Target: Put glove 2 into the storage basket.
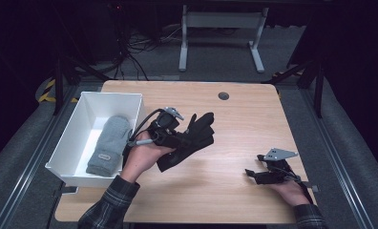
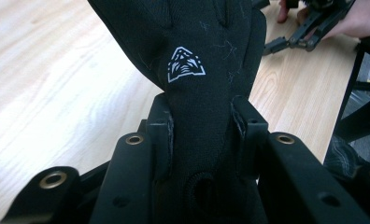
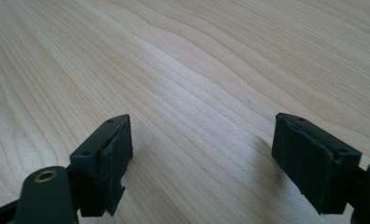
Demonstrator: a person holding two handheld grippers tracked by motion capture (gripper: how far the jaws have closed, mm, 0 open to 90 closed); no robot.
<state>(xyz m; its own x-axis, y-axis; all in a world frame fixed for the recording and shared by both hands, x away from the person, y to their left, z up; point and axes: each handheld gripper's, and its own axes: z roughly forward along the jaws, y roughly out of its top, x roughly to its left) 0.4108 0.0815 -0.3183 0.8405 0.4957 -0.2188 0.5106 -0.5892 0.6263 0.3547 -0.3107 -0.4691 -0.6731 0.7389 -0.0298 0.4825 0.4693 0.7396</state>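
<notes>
Dark floor surrounds the pale wooden desk point(image 1: 235, 109). Near its left edge, the left gripper point(image 1: 175, 138) clamps a black glove point(image 1: 194, 136) beside a white bin point(image 1: 77, 131); the right gripper point(image 1: 254, 172) gapes empty by the right edge.

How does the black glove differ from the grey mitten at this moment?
The black glove has separate fingers and a white logo; the grey mitten is knitted, with a small label patch. The black glove is clamped in the left gripper beside the bin; the grey mitten lies flat inside the white bin, untouched. Both are single pieces of handwear.
</notes>
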